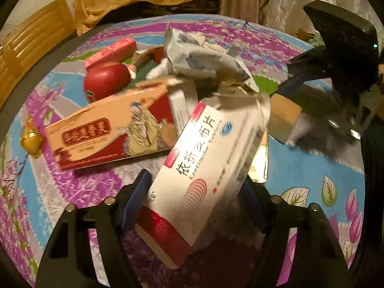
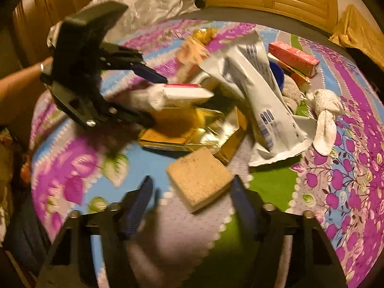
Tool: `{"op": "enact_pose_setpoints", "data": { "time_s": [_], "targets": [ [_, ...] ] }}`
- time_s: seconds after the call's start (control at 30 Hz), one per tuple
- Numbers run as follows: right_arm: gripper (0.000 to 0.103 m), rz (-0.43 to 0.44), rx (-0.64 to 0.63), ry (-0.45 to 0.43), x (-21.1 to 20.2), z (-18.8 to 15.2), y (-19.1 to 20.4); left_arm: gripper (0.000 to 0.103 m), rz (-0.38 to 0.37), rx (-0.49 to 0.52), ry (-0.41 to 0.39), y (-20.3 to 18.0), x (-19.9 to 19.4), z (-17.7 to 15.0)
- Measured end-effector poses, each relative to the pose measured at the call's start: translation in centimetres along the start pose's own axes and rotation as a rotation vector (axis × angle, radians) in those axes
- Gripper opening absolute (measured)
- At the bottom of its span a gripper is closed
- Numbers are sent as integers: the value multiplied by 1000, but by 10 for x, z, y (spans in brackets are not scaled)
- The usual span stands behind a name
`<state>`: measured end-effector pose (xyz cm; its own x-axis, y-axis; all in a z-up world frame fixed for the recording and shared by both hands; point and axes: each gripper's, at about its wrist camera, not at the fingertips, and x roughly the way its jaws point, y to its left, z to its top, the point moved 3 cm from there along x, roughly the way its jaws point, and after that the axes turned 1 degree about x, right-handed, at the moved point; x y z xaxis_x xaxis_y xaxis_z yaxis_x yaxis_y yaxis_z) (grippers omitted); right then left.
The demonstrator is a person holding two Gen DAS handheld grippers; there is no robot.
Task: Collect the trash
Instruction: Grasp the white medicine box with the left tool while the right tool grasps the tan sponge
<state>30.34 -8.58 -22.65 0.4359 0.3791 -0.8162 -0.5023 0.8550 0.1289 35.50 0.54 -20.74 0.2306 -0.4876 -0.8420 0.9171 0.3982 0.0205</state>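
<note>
My left gripper (image 1: 194,199) is shut on a white medicine box with a red end (image 1: 206,165) and holds it tilted above the floral cloth; it also shows in the right wrist view (image 2: 182,93) between the left gripper's fingers (image 2: 148,74). My right gripper (image 2: 192,192) is open, with a tan sponge block (image 2: 199,180) between its fingers, touching the right one. In the left wrist view the right gripper (image 1: 285,96) stands at the right with that sponge (image 1: 283,117).
A trash pile lies on the cloth: an orange-red carton (image 1: 108,129), a red apple (image 1: 105,79), a pink box (image 1: 112,51), a crumpled white bag (image 2: 261,91), gold foil packaging (image 2: 192,129), a knotted white rag (image 2: 326,117), a gold wrapper (image 1: 31,139). Wooden furniture stands behind.
</note>
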Motion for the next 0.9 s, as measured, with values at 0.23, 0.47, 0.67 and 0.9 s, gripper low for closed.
{"op": "enact_pose_setpoints", "data": {
  "time_s": [0.23,0.47,0.67,0.9],
  "targets": [
    [46,48,40,-46,-21,-16,-1,22,-37,-23,-3,-29,-17,-17],
    [44,57,43,-90,-52,-33,30,20,14,-149,-74,-65,-60,-35],
    [44,38,80,-123,-82,-50,44,12,99,-257,-76,-74,-81,-52],
    [44,11,102,-150,-108,-62,50,10,168,-323,-116,-78,-109,-55]
  ]
}}
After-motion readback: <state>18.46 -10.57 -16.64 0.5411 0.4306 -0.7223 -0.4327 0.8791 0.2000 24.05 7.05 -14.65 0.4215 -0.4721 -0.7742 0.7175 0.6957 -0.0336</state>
